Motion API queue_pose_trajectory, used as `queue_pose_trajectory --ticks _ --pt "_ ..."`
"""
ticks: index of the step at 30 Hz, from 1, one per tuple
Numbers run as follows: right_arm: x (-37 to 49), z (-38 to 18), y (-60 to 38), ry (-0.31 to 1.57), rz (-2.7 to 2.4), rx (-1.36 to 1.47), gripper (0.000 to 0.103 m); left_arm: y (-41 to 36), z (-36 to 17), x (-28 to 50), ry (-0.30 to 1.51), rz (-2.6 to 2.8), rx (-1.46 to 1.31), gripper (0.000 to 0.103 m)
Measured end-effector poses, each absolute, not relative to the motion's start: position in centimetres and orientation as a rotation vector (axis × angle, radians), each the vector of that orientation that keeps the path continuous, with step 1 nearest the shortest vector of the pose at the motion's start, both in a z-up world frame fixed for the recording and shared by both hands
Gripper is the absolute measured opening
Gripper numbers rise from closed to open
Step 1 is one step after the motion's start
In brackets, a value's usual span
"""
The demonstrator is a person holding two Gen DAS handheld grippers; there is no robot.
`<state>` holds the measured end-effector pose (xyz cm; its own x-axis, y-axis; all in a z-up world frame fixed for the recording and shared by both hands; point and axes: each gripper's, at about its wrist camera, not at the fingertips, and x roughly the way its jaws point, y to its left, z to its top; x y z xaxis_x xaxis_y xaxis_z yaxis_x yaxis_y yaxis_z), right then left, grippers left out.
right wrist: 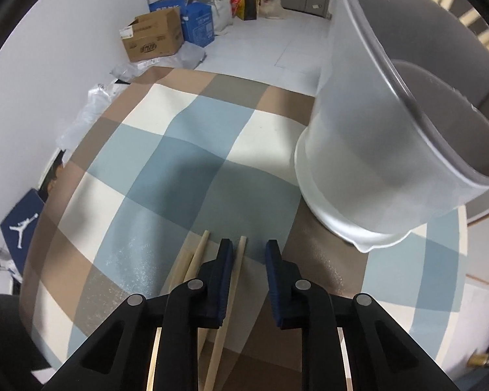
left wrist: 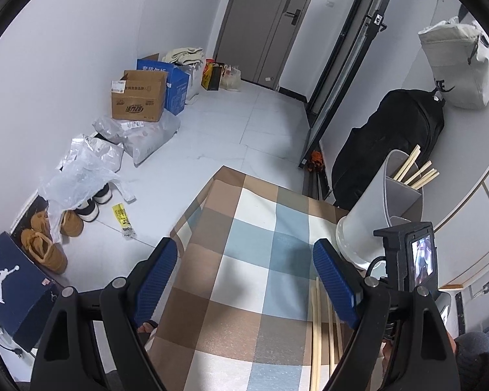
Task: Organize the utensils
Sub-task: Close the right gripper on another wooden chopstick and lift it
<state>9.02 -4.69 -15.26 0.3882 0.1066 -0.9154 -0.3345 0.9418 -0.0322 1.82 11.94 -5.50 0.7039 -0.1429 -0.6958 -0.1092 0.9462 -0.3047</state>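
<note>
A white two-compartment utensil holder (right wrist: pixel 375 163) stands on the checked tablecloth (right wrist: pixel 146 150). In the left wrist view the holder (left wrist: pixel 371 208) has several wooden chopsticks (left wrist: pixel 414 172) in its far compartment. My right gripper (right wrist: pixel 248 244) points down at the cloth with its jaws narrow. One chopstick (right wrist: pixel 234 280) lies between them against the left finger (right wrist: pixel 223 270), with a gap to the right finger. Two more chopsticks (right wrist: pixel 195 260) lie just left of it. My left gripper (left wrist: pixel 244 247) hovers wide open over the cloth with nothing in it. Loose chopsticks (left wrist: pixel 318 325) lie beside its right finger.
The table's far edge (left wrist: pixel 225 171) drops to a white tiled floor. Cardboard boxes (left wrist: pixel 138 96), plastic bags (left wrist: pixel 81 169) and shoes (left wrist: pixel 45 247) line the left wall. A black bag (left wrist: pixel 391 143) leans at the right, beyond the holder. The right-hand device's body (left wrist: pixel 407 254) shows beside the holder.
</note>
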Motion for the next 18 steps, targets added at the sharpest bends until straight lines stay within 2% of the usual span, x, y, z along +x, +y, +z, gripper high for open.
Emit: queue_pose_trajectory --ticks 2,4,7,12,18 --pt "9.0 -15.3 -4.8 1.141 0.286 -0.217 0.019 12.2 -5.6 1.9 0.803 -0.021 -0.353 0.082" --pt "9.1 -15.3 -5.1 1.136 0.284 -0.215 0.008 12.3 -5.6 2.0 0.807 -0.024 -0.368 0.082" --pt "9.3 -15.3 -5.1 1.134 0.283 -0.203 0.005 12.4 -5.7 2.0 0.811 -0.021 -0.372 0.082" --pt "8.9 -14.2 -5.3 1.097 0.287 -0.178 0.004 12.0 -6.0 2.0 0.821 -0.014 -0.347 0.082" --pt "7.0 -10.3 -6.0 0.969 0.322 -0.135 0.004 11.0 -6.7 2.4 0.854 -0.03 -0.308 0.082"
